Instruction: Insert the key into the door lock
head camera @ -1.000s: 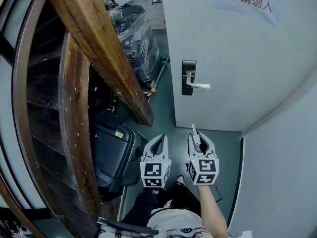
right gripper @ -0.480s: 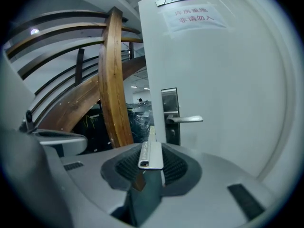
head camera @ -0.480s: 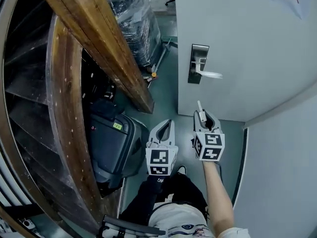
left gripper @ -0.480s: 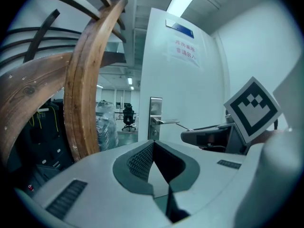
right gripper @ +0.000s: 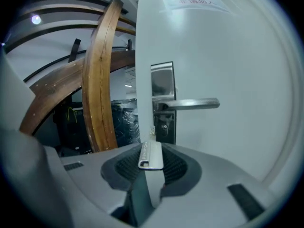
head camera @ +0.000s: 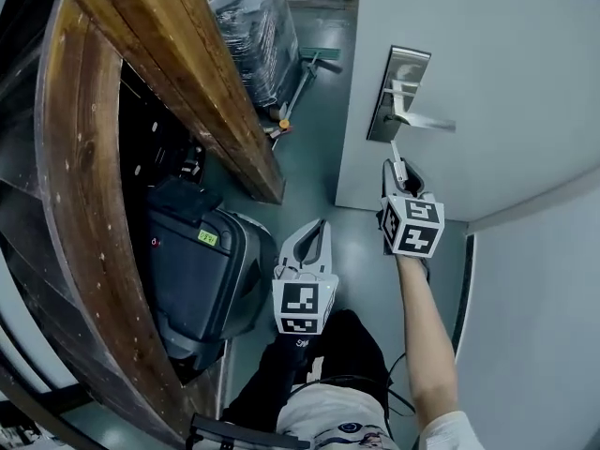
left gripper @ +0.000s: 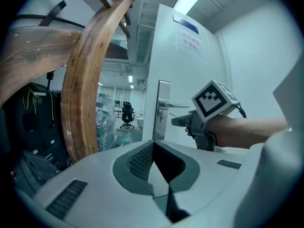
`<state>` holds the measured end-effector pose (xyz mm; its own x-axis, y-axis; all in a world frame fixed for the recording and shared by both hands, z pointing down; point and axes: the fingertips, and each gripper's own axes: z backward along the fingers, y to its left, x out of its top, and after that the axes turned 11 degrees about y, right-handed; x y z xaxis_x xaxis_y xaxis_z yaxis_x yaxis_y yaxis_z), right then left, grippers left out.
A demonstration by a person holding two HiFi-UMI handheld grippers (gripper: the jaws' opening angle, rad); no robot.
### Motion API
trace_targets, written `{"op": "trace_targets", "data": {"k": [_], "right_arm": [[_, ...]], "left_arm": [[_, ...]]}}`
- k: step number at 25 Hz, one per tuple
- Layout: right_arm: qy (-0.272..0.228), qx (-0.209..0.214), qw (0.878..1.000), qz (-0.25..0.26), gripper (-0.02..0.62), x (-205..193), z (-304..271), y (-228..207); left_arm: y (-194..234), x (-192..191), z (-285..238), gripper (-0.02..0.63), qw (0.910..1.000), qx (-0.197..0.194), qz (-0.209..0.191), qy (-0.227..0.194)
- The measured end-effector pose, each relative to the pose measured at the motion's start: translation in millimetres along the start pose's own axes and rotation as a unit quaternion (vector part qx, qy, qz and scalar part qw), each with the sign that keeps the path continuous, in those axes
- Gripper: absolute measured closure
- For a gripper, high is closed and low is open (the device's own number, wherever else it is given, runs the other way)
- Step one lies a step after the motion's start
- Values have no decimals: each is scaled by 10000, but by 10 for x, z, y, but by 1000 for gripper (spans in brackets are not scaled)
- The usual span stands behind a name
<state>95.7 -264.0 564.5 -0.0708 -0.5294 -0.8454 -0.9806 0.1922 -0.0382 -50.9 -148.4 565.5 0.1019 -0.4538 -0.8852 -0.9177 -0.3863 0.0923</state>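
My right gripper point(head camera: 399, 178) is shut on a silver key point(head camera: 397, 162) whose tip points up at the metal lock plate point(head camera: 401, 90) on the white door point(head camera: 506, 82). The key tip hangs just below the lever handle point(head camera: 427, 120), short of the plate. In the right gripper view the key point(right gripper: 151, 155) sits between the jaws of this gripper point(right gripper: 152, 147), aimed at the keyhole point(right gripper: 164, 127) under the handle point(right gripper: 192, 103). My left gripper point(head camera: 317, 232) hangs lower and to the left, shut with nothing in it point(left gripper: 153, 144). From the left gripper view, the right gripper point(left gripper: 183, 121) is near the lock plate point(left gripper: 163, 106).
A big curved wooden beam point(head camera: 183, 82) slants down on the left. Under it stands a dark case point(head camera: 197, 275). A plastic-wrapped stack point(head camera: 248, 26) and a broom point(head camera: 300, 82) lie beyond the door's edge. A pale wall point(head camera: 534, 307) closes the right side.
The right gripper with the key has moved up and forward, close under the lock handle. The left gripper has moved forward less and now trails behind it. The door looks nearer.
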Motion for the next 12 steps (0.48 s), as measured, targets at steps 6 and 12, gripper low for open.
{"op": "trace_targets", "data": {"k": [6, 12], "right_arm": [[29, -169, 9999, 22, 489, 8, -416, -158], [21, -196, 9998, 87, 489, 95, -585, -239]], "left_arm": [[225, -341, -163, 600, 9998, 37, 96, 181], [274, -397, -280, 600, 9995, 16, 167, 252]]}}
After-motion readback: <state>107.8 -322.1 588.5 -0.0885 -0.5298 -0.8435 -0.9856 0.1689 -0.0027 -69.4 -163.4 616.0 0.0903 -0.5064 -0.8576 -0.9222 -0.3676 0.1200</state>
